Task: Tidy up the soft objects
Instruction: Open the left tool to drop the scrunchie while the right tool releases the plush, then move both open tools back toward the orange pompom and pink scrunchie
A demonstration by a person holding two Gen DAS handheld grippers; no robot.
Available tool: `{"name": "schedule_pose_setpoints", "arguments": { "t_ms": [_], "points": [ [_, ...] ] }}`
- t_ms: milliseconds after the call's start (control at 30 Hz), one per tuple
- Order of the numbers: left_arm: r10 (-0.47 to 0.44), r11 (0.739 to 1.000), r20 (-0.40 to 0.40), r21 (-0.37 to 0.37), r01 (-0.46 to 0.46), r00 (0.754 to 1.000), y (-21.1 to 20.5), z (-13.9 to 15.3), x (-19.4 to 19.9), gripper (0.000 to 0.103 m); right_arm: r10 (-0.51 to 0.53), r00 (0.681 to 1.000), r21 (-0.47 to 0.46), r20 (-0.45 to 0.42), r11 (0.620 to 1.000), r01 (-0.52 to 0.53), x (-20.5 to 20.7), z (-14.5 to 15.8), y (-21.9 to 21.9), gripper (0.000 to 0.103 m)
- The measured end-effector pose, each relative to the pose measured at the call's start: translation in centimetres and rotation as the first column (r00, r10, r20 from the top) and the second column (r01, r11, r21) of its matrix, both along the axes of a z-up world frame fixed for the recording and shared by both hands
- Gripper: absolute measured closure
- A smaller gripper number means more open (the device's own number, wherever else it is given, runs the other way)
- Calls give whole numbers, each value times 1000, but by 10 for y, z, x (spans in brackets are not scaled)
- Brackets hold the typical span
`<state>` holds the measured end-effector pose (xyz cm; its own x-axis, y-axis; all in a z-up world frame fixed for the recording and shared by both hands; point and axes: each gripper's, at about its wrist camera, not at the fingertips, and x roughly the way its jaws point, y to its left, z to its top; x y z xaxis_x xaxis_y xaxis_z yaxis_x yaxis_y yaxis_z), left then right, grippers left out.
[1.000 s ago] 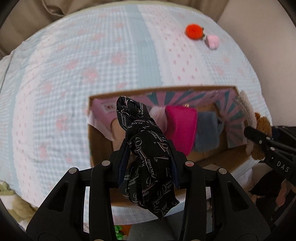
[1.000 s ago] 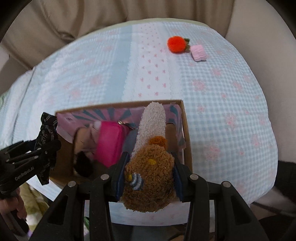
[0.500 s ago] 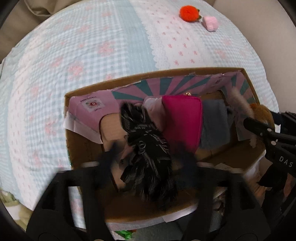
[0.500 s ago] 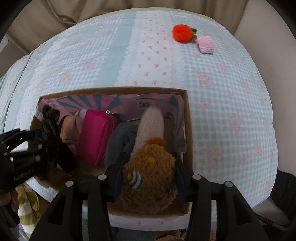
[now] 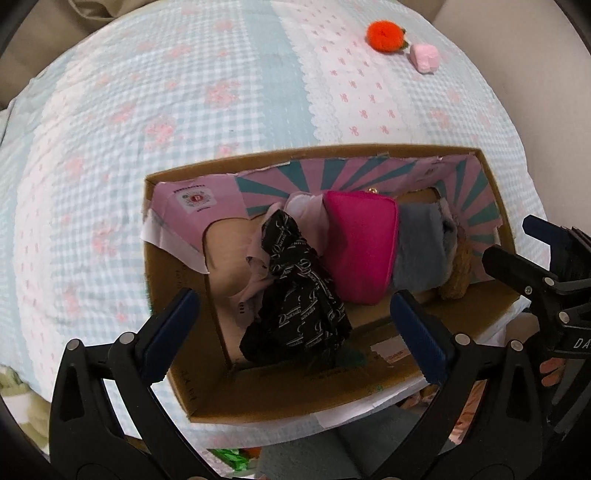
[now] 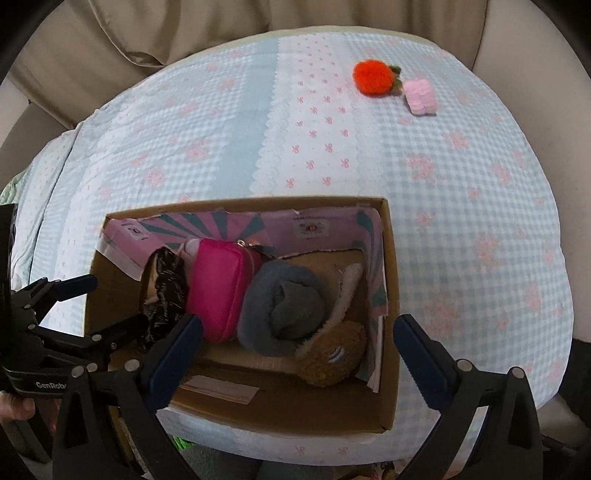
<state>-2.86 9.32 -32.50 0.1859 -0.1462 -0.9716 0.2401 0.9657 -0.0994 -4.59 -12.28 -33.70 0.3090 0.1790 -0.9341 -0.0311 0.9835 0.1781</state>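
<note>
A cardboard box (image 5: 258, 395) (image 6: 389, 280) sits on the checked bedspread. Inside lie a black printed cloth (image 5: 299, 299) (image 6: 166, 284), a magenta pouch (image 5: 360, 247) (image 6: 219, 288), a grey rolled fleece (image 5: 419, 254) (image 6: 284, 310) and a brown plush toy (image 5: 458, 266) (image 6: 332, 358) at the right end. My left gripper (image 5: 291, 325) is open and empty just above the black cloth. My right gripper (image 6: 295, 350) is open and empty above the plush toy. An orange pompom (image 5: 384, 35) (image 6: 373, 77) and a pink soft block (image 5: 424, 59) (image 6: 421, 96) lie on the far bedspread.
The bedspread (image 5: 147, 129) (image 6: 461, 184) covers a rounded surface that drops off at the near edge. A beige cushion or sofa back (image 6: 184, 26) rises behind it. The box stands at the near edge.
Both grippers moved over the box and opened. The black cloth dropped from the left gripper into the box; the brown plush toy dropped from the right gripper into the box's right end.
</note>
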Motion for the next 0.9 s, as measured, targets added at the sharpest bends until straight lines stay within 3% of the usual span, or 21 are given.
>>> {"name": "schedule_pose_setpoints", "arguments": {
  "t_ms": [400, 667, 900],
  "points": [
    [55, 998, 55, -14, -54, 997, 15, 42, -10, 0, 22, 999, 1, 30, 1000, -22, -3, 31, 11, 1],
    [113, 993, 136, -47, -108, 984, 32, 100, -20, 0, -42, 995, 17, 92, 999, 40, -14, 86, 10, 1],
    [121, 993, 236, -21, -120, 964, 35, 148, -18, 0, -117, 978, 4, 171, 993, 118, -28, 140, 1, 0]
  ]
}}
